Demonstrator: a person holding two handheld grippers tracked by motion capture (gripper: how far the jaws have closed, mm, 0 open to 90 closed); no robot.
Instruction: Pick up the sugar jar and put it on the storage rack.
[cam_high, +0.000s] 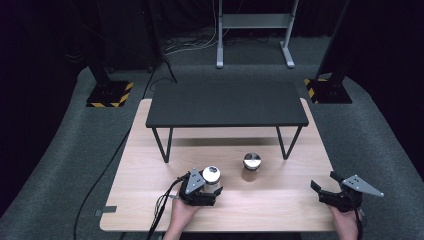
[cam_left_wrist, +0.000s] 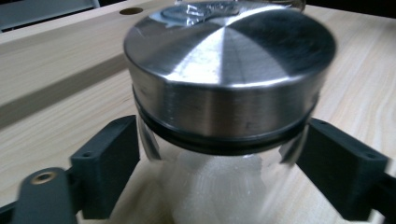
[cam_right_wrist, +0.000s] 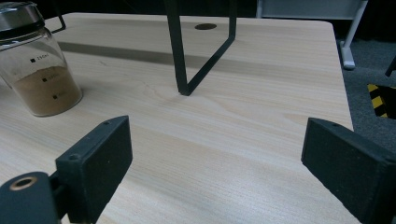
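The left claw (cam_high: 214, 190) sits low near the front edge of the wooden surface (cam_high: 280, 210), its two black jaws either side of the glass body of a jar of white powder (cam_left_wrist: 219, 186), just under the steel lid (cam_left_wrist: 229, 60); in the left gripper view the pads lie against the glass on both flanks, so I judge it clamped on the jar, gripping below the lid's rim, likely so the jar cannot slip down when raised; the jar stands upright on the surface, in front of the small black shelf-table (cam_high: 227, 104) and well apart from its legs; a second jar of brown powder (cam_high: 251, 167) stands upright near it to the right, untouched; the left hand (cam_high: 181, 214) comes in from the bottom edge, forearm pointing forward, claw held roughly level; the right claw (cam_high: 322, 188) rests at the right front of the surface, jaws wide apart with nothing between them, pointing inward toward the brown jar, seemingly waiting its turn.
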